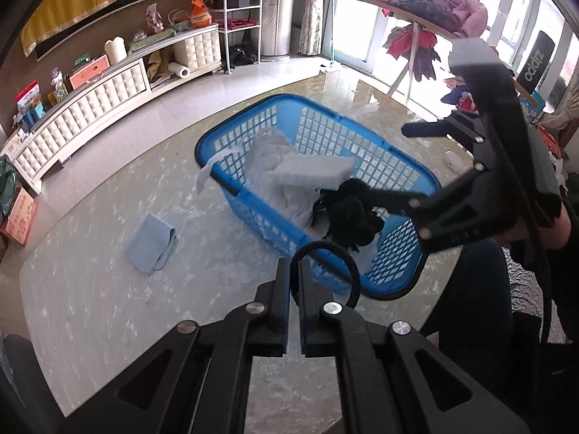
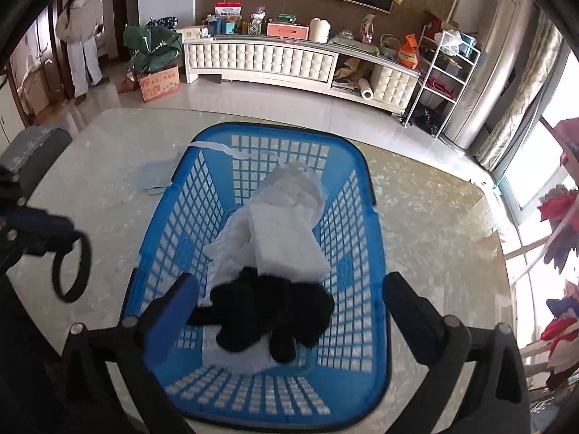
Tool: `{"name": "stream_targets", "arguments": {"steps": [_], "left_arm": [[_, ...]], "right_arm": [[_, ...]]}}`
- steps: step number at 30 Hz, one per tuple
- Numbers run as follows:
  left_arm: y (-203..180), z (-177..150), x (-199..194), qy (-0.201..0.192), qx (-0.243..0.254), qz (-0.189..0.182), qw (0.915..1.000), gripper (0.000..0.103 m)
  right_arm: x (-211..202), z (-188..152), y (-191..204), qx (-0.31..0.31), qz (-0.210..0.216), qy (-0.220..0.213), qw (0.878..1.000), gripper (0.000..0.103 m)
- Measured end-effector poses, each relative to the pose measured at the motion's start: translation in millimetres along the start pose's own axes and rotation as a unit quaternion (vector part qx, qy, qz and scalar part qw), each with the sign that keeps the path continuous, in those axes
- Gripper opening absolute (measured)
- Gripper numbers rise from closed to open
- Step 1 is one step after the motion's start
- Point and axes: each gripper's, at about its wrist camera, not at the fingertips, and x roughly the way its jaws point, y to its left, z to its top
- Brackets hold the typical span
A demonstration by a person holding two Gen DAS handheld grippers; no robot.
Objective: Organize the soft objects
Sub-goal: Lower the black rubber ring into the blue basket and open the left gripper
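A blue plastic basket (image 1: pixel 394 161) (image 2: pixel 365 217) stands on the marble table. White cloths (image 1: pixel 278 166) (image 2: pixel 286 217) and a black soft item (image 1: pixel 349 222) (image 2: pixel 267 311) lie inside it. My left gripper (image 1: pixel 295 271) is shut on a black elastic band (image 1: pixel 353 271), held just outside the basket's near rim; the band also shows in the right wrist view (image 2: pixel 70 267). My right gripper (image 2: pixel 289 300) is open above the basket, directly over the black item; it also shows in the left wrist view (image 1: pixel 358 195). A light blue cloth (image 1: pixel 150 247) (image 2: pixel 157 177) lies on the table left of the basket.
A white strip (image 1: pixel 204 173) hangs over the basket's far rim. A long white cabinet (image 2: pixel 260 59) with clutter stands against the wall. A rack with pink and red clothes (image 1: pixel 430 3) stands by the window. A person (image 2: pixel 81 32) stands in the far doorway.
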Motion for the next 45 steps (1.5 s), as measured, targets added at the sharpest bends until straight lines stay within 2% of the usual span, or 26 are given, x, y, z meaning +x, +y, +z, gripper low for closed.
{"name": "stream_targets", "arguments": {"steps": [16, 26, 33, 41, 43, 44, 45], "left_arm": [[-32.6, 37.9, 20.2, 0.008, 0.032, -0.004, 0.9994, 0.003], [-39.5, 60.7, 58.1, 0.042, 0.057, 0.01, 0.9974, 0.003], [-35.3, 64.4, 91.7, 0.076, 0.071, 0.024, 0.9943, 0.003], [-35.5, 63.9, 112.9, 0.093, 0.083, 0.027, 0.9918, 0.003], [-36.2, 63.3, 114.6, 0.095, 0.082, 0.029, 0.9916, 0.006], [-36.4, 63.4, 115.2, 0.096, 0.084, 0.029, 0.9915, 0.018], [-37.2, 63.4, 115.7, 0.095, 0.087, 0.032, 0.9911, 0.042]], "right_arm": [[-8.8, -33.4, -24.6, 0.034, 0.012, 0.013, 0.999, 0.103], [-3.0, -37.1, -34.4, 0.062, 0.028, 0.011, 0.998, 0.103], [-1.3, -43.1, -41.1, 0.077, 0.039, 0.009, 0.996, 0.103], [0.2, -44.3, -45.4, 0.08, 0.047, 0.008, 0.996, 0.103], [-0.2, -44.9, -46.5, 0.081, 0.047, 0.009, 0.996, 0.103], [0.5, -44.7, -48.3, 0.081, 0.048, 0.009, 0.995, 0.103], [0.1, -44.8, -48.3, 0.081, 0.049, 0.01, 0.995, 0.103]]}}
